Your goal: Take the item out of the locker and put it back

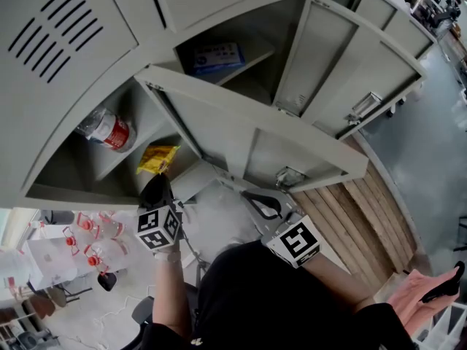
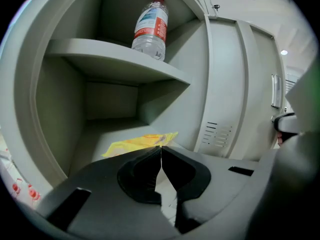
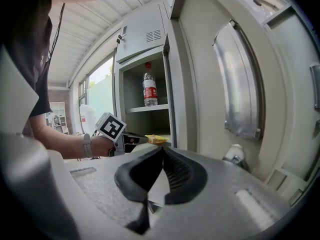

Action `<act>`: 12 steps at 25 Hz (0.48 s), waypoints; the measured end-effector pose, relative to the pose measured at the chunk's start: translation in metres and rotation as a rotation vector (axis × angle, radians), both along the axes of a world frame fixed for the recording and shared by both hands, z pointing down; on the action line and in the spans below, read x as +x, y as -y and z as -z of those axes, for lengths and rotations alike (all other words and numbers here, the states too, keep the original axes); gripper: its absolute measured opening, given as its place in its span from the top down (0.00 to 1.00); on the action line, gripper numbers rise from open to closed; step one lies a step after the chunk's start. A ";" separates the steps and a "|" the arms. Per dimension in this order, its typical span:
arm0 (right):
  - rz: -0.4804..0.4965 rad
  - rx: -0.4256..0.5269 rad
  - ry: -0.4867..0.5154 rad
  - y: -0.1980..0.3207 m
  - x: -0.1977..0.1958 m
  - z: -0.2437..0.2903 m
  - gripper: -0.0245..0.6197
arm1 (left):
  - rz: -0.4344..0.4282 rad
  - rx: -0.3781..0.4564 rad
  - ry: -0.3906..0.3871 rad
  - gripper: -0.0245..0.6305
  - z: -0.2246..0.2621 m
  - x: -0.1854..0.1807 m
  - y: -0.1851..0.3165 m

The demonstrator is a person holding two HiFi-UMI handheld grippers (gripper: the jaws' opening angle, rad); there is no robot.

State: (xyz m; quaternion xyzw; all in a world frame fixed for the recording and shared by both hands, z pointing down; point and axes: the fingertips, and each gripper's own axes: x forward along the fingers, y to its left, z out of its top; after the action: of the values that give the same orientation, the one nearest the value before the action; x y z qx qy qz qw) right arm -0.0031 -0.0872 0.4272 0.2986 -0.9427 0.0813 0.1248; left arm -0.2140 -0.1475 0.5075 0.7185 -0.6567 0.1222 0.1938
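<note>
A yellow packet [image 1: 157, 159] lies over the front of the lower compartment of the open grey locker [image 1: 87, 188]. My left gripper [image 1: 162, 175] is at the packet's near edge. In the left gripper view its jaws are shut, and their tips [image 2: 161, 148] pinch the corner of the yellow packet [image 2: 140, 143]. The right gripper view shows the same grip from the side, with the packet [image 3: 156, 140] at the left gripper's [image 3: 145, 140] tip. My right gripper [image 1: 249, 194] hangs lower by the open door, shut on nothing, and in its own view the jaw tips [image 3: 161, 148] meet.
A water bottle [image 2: 151, 28] with a red label stands on the shelf [image 2: 115, 59] above the packet. The open locker door [image 1: 255, 133] juts out between my two grippers. A blue box [image 1: 217, 57] sits in the neighbouring open compartment. Wooden planks [image 1: 365, 210] lie on the floor to the right.
</note>
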 end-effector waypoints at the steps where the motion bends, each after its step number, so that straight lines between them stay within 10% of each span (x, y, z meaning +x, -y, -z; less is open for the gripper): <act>1: 0.001 0.004 -0.001 0.000 0.000 0.000 0.96 | 0.005 -0.004 -0.001 0.94 -0.002 -0.002 0.001; 12: 0.006 0.008 -0.015 0.001 0.001 -0.002 0.96 | 0.006 -0.042 0.006 0.94 -0.023 -0.003 0.008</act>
State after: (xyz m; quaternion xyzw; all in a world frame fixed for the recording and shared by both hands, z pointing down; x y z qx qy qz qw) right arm -0.0017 -0.0882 0.4290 0.2970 -0.9429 0.0750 0.1308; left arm -0.2173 -0.1550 0.5309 0.7118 -0.6569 0.1377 0.2073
